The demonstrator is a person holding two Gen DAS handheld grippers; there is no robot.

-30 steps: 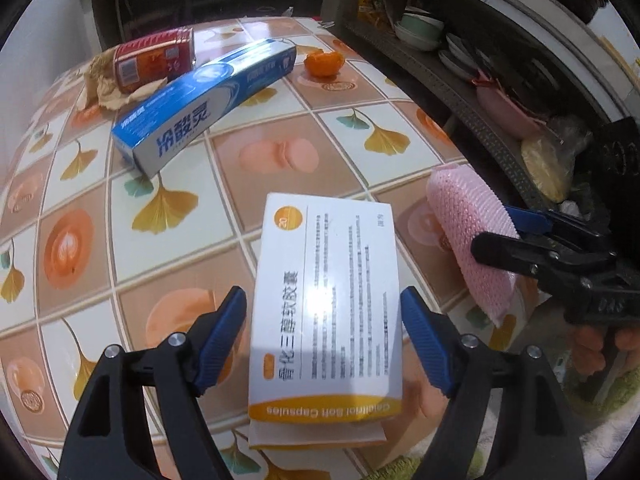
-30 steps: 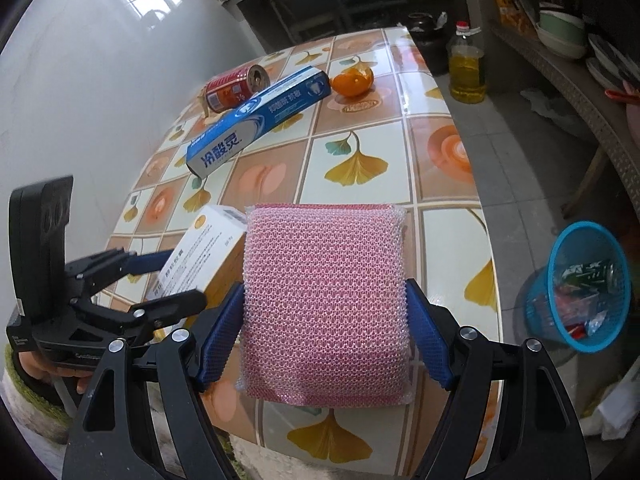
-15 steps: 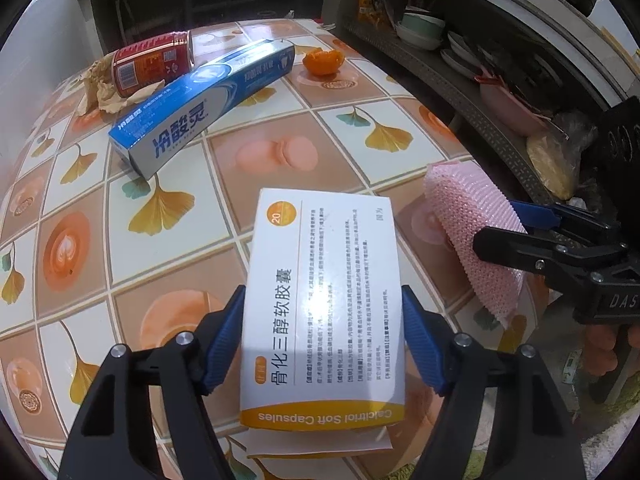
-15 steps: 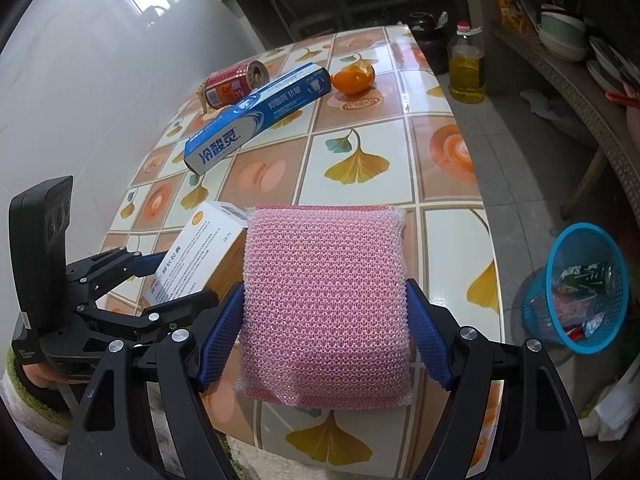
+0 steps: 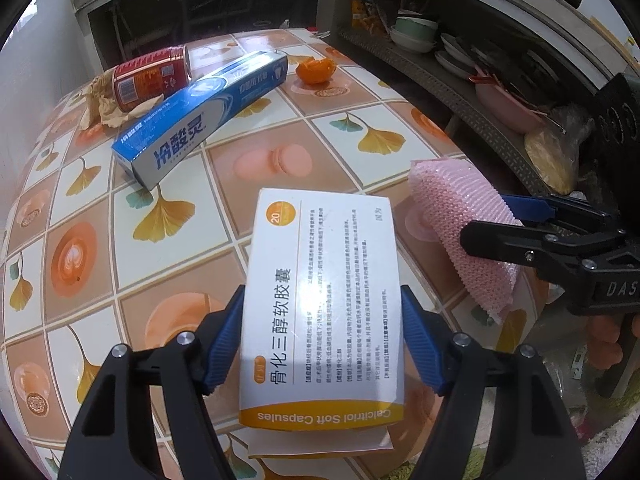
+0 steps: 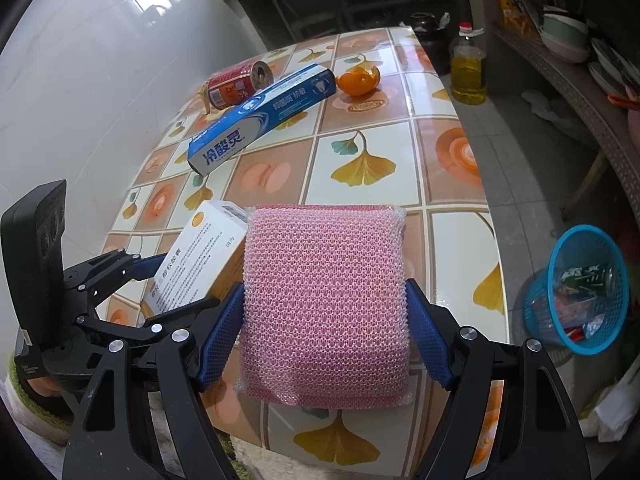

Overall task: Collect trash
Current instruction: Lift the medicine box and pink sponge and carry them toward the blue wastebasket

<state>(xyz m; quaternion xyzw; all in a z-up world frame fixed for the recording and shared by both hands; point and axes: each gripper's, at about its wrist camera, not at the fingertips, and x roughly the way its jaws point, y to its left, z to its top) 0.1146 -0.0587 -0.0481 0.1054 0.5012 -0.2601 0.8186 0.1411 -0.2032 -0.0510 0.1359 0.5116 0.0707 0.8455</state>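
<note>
i have the tiled desk (image 6: 448,168) spread out ahead of and beneath both grippers. off to the right of my right gripper (image 6: 325,320), down on the floor, stands one blue mesh basket (image 6: 582,248) with a dark can and bits of wrapper in it.

my right gripper is set wide, both blue pads pressed against the sides of one pink mesh sponge pack (image 6: 326,300), which is lifted clear of the desk. my left gripper (image 5: 322,336) is about as wide, its pads clamped on the two long sides of one white and orange capsule box (image 5: 322,300), also off the desk, just to the left of the sponge pack. in the left wrist view that sponge pack (image 5: 460,216) sits to the right of the capsule box.

ahead of both grippers, well beyond what they hold, lie one blue toothpaste box (image 5: 200,120), one red can (image 5: 150,76) on its side behind it, one crumpled brown paper (image 5: 106,104) beside the can, and one orange peel (image 5: 314,70) at the box's far end.
</note>
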